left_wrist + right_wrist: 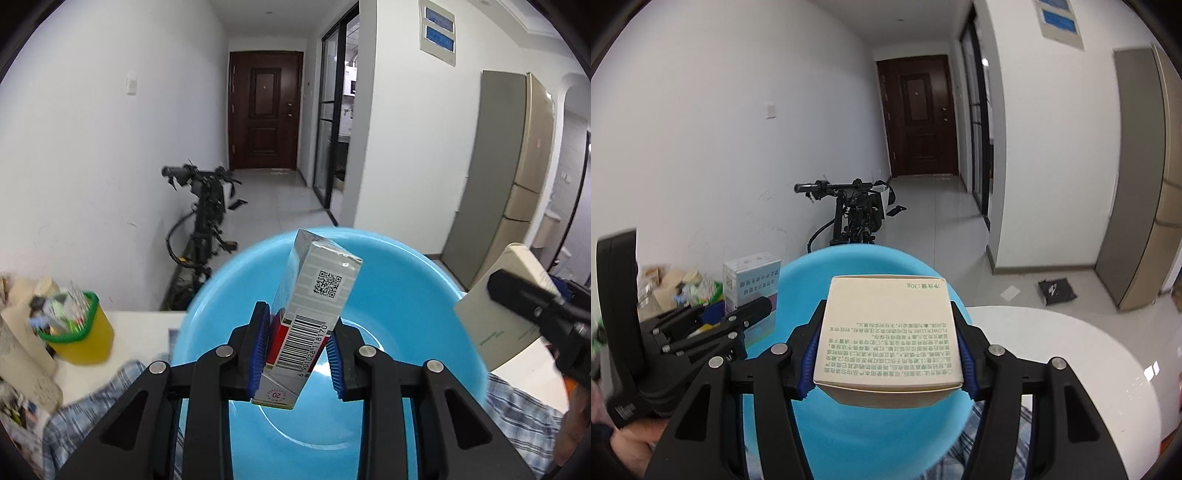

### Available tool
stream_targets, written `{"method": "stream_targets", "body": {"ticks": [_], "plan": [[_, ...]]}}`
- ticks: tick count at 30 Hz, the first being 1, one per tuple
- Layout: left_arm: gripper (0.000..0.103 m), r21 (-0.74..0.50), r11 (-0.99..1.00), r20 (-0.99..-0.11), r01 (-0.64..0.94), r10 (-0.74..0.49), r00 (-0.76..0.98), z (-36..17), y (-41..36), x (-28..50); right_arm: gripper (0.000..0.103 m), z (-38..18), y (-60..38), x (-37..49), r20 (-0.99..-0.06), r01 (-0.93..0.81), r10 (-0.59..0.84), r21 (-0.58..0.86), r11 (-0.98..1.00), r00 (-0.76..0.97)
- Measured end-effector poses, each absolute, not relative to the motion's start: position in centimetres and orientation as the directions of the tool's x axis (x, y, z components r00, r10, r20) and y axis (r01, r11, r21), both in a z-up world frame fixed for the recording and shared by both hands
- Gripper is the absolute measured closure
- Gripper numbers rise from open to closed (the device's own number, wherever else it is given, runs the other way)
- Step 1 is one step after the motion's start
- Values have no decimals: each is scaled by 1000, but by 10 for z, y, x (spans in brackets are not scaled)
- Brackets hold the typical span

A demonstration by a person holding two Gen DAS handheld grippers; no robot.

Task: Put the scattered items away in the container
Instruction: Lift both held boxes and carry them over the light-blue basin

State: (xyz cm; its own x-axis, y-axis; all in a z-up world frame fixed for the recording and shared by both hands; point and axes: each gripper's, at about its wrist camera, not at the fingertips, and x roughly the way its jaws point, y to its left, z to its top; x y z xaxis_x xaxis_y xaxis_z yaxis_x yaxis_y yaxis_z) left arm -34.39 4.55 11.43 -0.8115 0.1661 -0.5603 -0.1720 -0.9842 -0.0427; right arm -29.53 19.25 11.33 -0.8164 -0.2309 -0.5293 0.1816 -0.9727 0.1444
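A bright blue basin [406,295] is sitting on blue-and-white checked cloth [92,398]; the cream box [886,332] is showing green print, the yellow cup [81,339] a green rim.

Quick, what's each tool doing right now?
Left tool: shut on the grey barcoded carton.
Right tool: shut on the cream printed box.

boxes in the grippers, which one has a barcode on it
The narrow grey-and-red box in the left gripper; the cream box in the right gripper shows only printed text.
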Motion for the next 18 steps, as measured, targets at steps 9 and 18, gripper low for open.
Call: {"method": "stream_targets", "body": {"ticks": [9,18], "plan": [[72,16,-987,-598,-161,119,-793,121,60,-374,46,108,190,-336,-617,115,-202,179,-977,-760],[72,13,-986,-850,-169,78,-520,87,76,-408,46,84,176,-366,-829,140,-163,103,-985,-536]]}}
